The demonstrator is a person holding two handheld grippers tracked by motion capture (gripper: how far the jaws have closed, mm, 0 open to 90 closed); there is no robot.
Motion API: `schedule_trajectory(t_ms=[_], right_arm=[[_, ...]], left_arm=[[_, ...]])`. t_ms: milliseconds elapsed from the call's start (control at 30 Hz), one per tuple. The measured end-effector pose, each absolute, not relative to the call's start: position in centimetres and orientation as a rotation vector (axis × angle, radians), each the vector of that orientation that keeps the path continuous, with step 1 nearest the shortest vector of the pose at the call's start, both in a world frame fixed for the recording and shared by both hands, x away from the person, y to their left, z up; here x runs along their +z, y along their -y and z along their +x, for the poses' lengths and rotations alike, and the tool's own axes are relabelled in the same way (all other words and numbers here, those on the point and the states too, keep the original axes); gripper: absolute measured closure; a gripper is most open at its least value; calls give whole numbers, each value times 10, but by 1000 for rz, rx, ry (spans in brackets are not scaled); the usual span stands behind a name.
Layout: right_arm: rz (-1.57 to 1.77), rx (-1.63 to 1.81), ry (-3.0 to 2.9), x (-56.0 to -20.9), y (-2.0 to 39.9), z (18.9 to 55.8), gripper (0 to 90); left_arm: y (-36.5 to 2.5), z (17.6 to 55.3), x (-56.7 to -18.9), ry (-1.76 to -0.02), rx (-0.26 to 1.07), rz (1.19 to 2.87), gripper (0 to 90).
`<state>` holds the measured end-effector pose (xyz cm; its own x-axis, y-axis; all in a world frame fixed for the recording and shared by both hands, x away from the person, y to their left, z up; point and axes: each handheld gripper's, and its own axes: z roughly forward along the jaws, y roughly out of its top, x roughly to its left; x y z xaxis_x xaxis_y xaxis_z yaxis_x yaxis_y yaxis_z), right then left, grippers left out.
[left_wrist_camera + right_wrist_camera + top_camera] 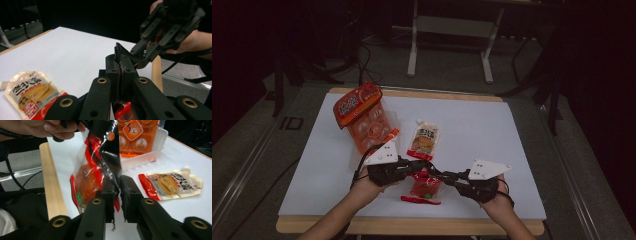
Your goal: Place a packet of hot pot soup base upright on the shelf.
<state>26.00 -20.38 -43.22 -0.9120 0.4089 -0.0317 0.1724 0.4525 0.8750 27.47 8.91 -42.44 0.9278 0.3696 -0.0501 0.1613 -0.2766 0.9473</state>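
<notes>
1. I am holding a red snack packet (426,184) between both grippers, just above the near edge of the white table (492,130). My left gripper (413,169) is clamped tight on the packet's top edge; in the left gripper view its jaws are standing closed with only a sliver of red film (123,113) pinched between them.

2. My right gripper (447,176) is nipping the same packet from the opposite side. In the right gripper view its jaws are standing narrow, with a slim gap showing, and the torn black-and-red film (107,157) is running down between them. I am judging that grip as light.

3. What could go wrong: if the right jaws are slackening, the film could slide out and the packet would be swinging from the left gripper alone. Pulling the two grippers apart too sharply could rip the film unevenly and spill the contents over the table edge toward me.

4. A loose red strip (419,200) is lying just below the packet, on my side of both grippers.

5. The high view is giving me the layout: the orange tray pack (364,117) beyond my left gripper, and the pale sauce pouch (424,140) just beyond both. The right gripper view is showing the packet's orange contents (86,183).
</notes>
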Motion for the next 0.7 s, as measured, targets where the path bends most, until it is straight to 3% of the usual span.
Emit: schedule_trajectory(t_ms=[500, 700], right_arm=[[547, 1484, -2397, -426, 212, 261, 684], [577, 1482, -2361, -425, 217, 262, 588]], left_arm=[[-96, 269, -410, -363, 244, 1824, 888], [-110, 271, -399, -380, 266, 1775, 887]])
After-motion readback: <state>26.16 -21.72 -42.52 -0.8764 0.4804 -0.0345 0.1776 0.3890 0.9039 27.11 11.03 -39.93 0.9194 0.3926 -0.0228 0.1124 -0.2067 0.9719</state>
